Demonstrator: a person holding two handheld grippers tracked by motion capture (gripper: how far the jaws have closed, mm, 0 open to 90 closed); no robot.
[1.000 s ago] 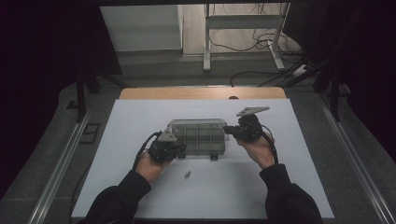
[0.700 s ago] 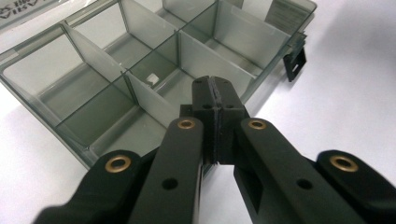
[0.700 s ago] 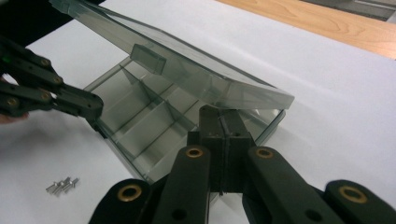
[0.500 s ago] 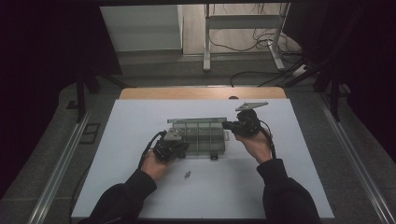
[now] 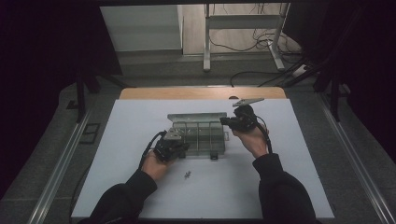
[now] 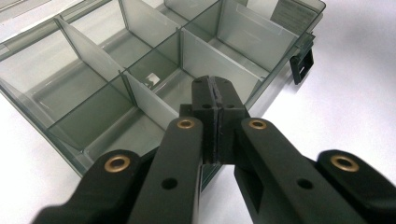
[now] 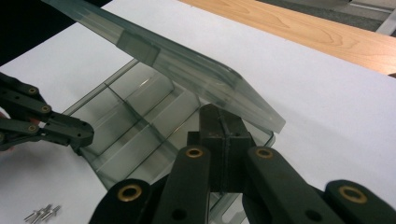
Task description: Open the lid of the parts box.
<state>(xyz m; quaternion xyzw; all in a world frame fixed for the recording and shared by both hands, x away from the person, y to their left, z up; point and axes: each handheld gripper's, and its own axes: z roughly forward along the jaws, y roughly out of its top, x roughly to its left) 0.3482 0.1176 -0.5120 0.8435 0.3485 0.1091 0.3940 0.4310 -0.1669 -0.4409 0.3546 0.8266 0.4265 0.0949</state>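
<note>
A person's left gripper (image 5: 180, 148), jaws clenched on nothing, rests at the near left corner of a smoky see-through plastic box (image 5: 201, 135) that sits mid-way across a white surface (image 5: 116, 154). In the left gripper view, thin plastic dividers split the box into rectangular compartments; whether any of them holds something is hard to make out through the tinted walls. A dark latch (image 6: 301, 64) juts from the box's side wall, and the box's far corners run out of the picture. Just in front of the box lies a small cluster of metal screws (image 5: 187, 175), too small to count from above and half cut off in the right gripper view. The hinged lid (image 7: 177, 60) stands partly raised, its smooth rounded edge slanting above the compartments. To the right, the right gripper (image 5: 229, 121), jaws likewise clenched empty, is at the box's right end beneath the lid's edge; whether it touches the lid cannot be told. Dark sleeves (image 5: 285, 196) cover both forearms.
</note>
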